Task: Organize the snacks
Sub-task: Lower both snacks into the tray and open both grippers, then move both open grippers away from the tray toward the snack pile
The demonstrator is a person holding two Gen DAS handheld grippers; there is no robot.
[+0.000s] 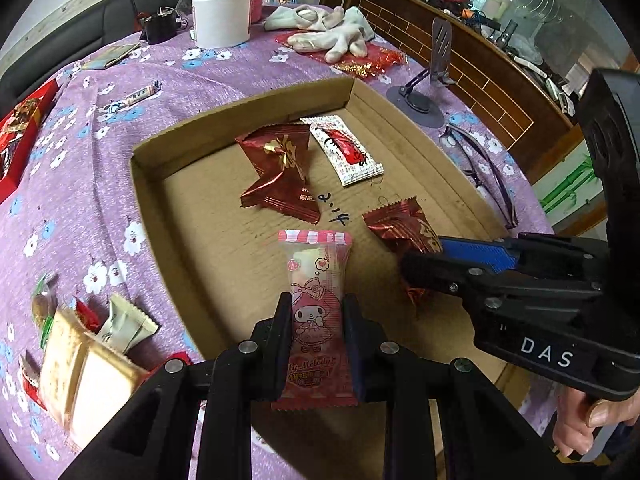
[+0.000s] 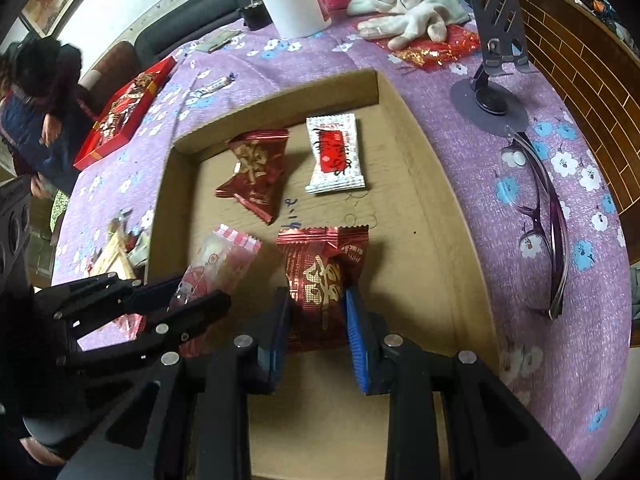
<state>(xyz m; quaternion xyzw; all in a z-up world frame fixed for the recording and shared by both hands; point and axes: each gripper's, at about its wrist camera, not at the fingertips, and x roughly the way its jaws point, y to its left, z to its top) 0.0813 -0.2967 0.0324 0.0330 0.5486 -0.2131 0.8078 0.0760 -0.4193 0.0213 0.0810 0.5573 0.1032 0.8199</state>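
Note:
My left gripper (image 1: 316, 312) is shut on a pink My Melody snack packet (image 1: 316, 304) and holds it over the near part of a shallow cardboard box (image 1: 248, 100). My right gripper (image 2: 318, 304) is shut on a red foil snack packet (image 2: 320, 272) over the same box (image 2: 280, 92). Each gripper shows in the other view: the right one (image 1: 412, 268) on the right, the left one (image 2: 200, 300) at lower left. A red foil packet (image 1: 280, 172) and a white packet with a red label (image 1: 346, 152) lie at the far end of the box.
The box sits on a purple flowered cloth (image 1: 80, 208). Loose snacks (image 1: 92, 344) lie left of the box, a red gift box (image 2: 124, 112) farther left. Glasses (image 2: 540, 220) and a phone stand (image 2: 492, 60) are on the right. A white jar (image 1: 222, 12) and gloves (image 1: 328, 32) stand behind.

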